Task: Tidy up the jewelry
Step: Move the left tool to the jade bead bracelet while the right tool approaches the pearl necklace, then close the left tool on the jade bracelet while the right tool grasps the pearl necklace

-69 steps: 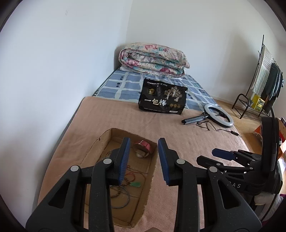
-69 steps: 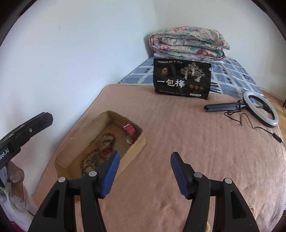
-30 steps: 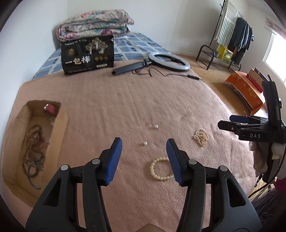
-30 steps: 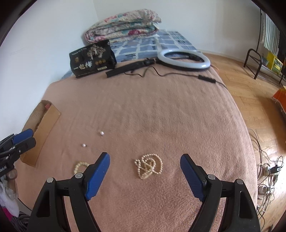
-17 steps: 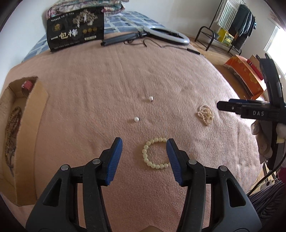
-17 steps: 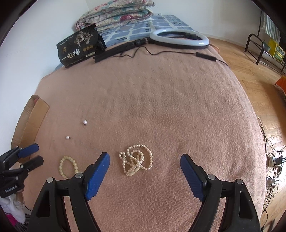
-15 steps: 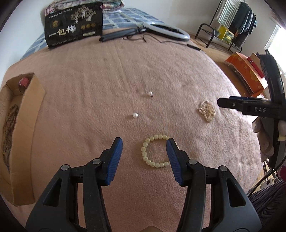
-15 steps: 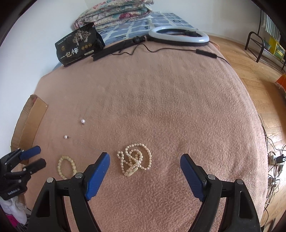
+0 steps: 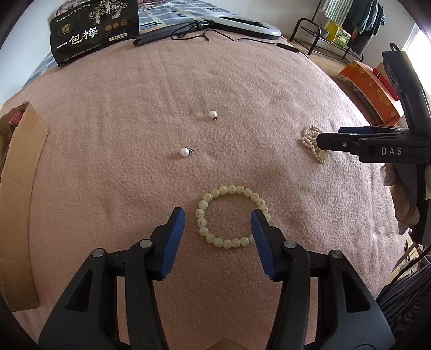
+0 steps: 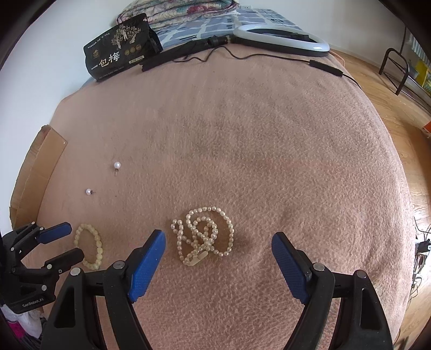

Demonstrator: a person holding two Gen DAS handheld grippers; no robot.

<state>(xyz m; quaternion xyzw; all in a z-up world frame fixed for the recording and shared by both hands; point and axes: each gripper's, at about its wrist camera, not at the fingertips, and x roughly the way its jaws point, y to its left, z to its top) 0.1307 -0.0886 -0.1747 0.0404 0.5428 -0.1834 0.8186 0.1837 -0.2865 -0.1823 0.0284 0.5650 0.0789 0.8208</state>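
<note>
Left gripper [image 9: 217,212] points down at the pink blanket [image 9: 134,107], jaws apart, nothing pinched. Bead bracelet [image 9: 232,216], pale green, lies flat on the blanket between and just past the blue pads [image 9: 172,242]; right pad overlaps its right edge, contact unclear. Beyond the bracelet: two pearl earrings [image 9: 184,152], well apart. Right of the bracelet: heaped pearl necklace [image 9: 312,144], right gripper [image 9: 326,140] tip over it. Far left of the bracelet: cardboard box [image 9: 18,188]. Far beyond: black bag [image 9: 94,29], ring light [image 9: 242,24].
</note>
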